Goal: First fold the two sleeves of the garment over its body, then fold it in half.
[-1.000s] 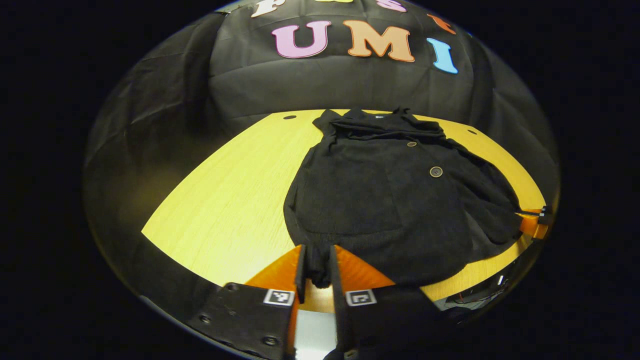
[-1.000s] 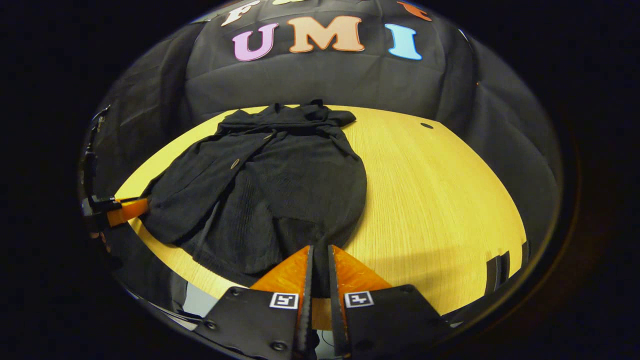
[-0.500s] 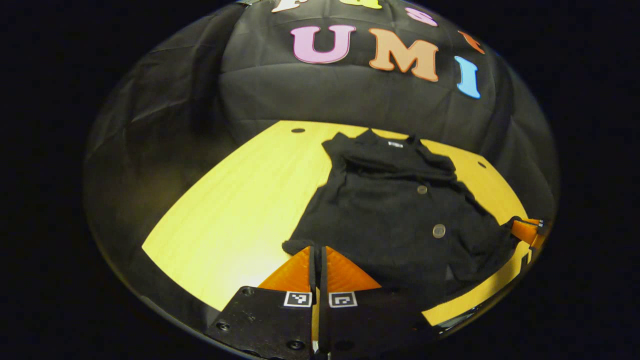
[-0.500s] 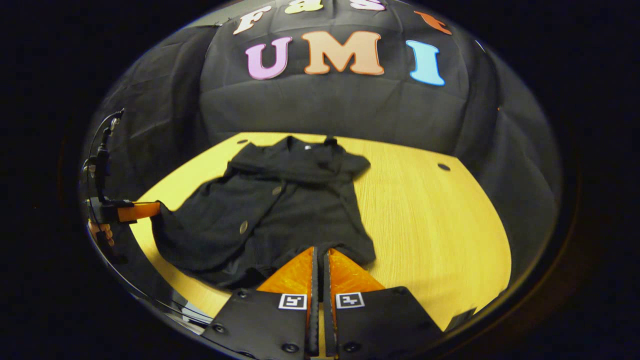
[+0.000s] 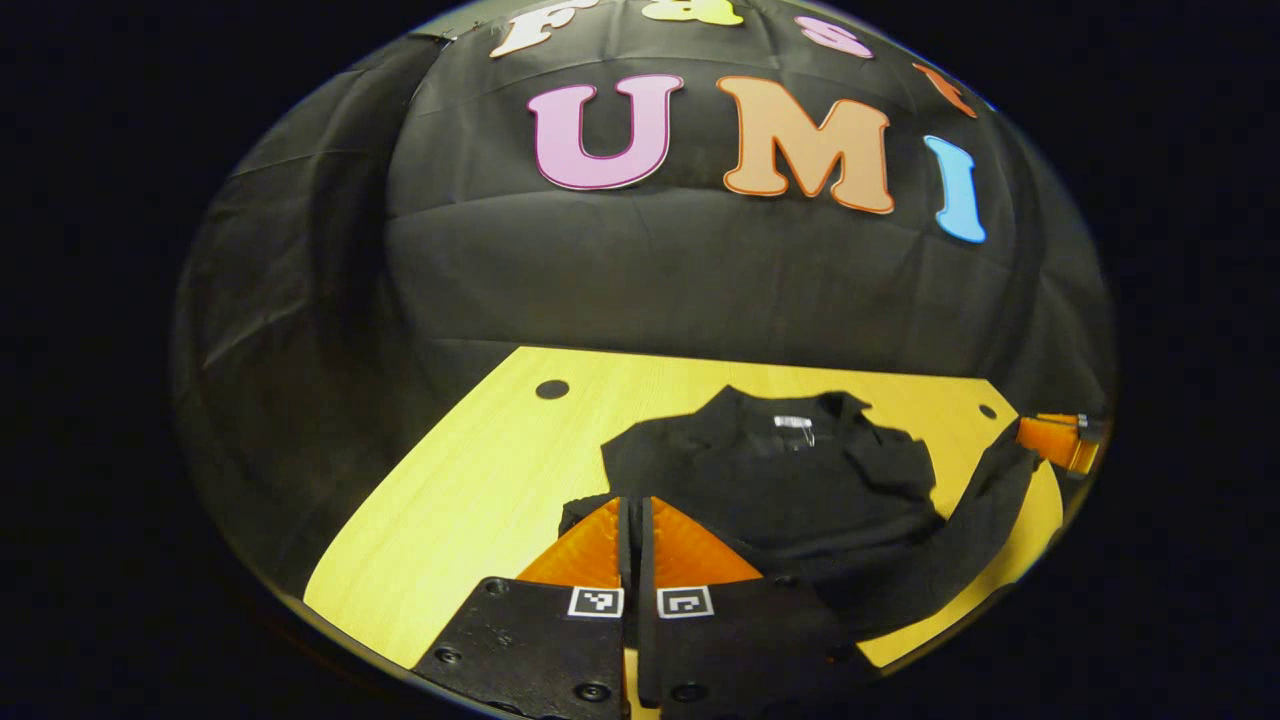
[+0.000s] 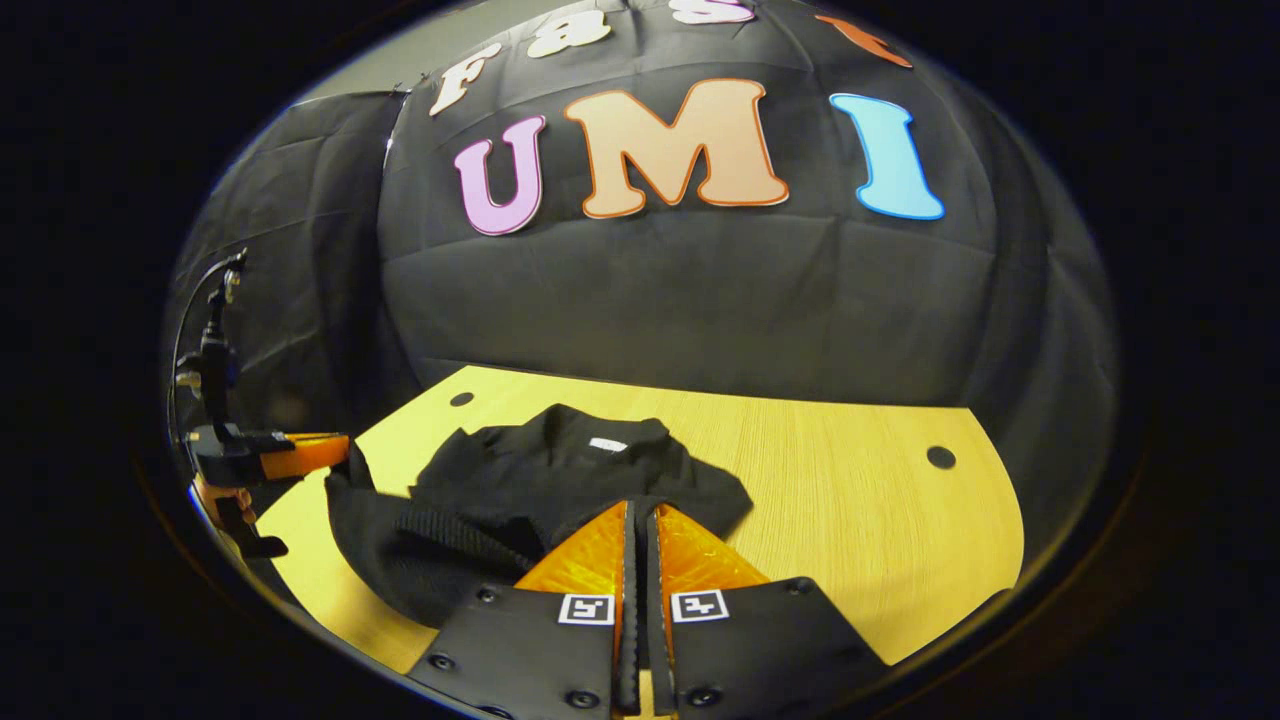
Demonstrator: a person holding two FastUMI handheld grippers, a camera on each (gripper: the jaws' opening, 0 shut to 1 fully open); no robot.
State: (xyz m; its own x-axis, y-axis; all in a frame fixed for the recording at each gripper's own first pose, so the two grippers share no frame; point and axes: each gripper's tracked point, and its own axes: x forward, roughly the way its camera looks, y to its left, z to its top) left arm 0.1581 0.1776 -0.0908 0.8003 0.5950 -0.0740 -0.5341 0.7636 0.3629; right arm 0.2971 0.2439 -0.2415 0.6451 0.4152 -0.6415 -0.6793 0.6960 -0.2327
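Note:
The black buttoned garment (image 5: 790, 480) lies on the yellow wooden table (image 5: 480, 480), collar and neck label toward the far wall. Its lower hem is lifted and carried over the body. In the left gripper view, my left gripper (image 5: 635, 502) is shut on one hem corner. The right gripper (image 5: 1058, 440) shows at the far right edge, with cloth stretched down from it. In the right gripper view, my right gripper (image 6: 637, 506) is shut on the other hem corner above the garment (image 6: 560, 475). The left gripper (image 6: 300, 452) shows at the left, with a hand (image 6: 215, 492) behind it.
The table (image 6: 850, 500) runs back to the black cloth wall and has small round holes (image 6: 940, 457) near its far corners. Bare wood lies to the right of the garment in the right gripper view. A thin black post with a cable (image 6: 212, 340) rises over the left gripper.
Both grippers moved forward toward the collar with the hem pinched in them. The lower half of the garment has come up off the table and now lies over the body.

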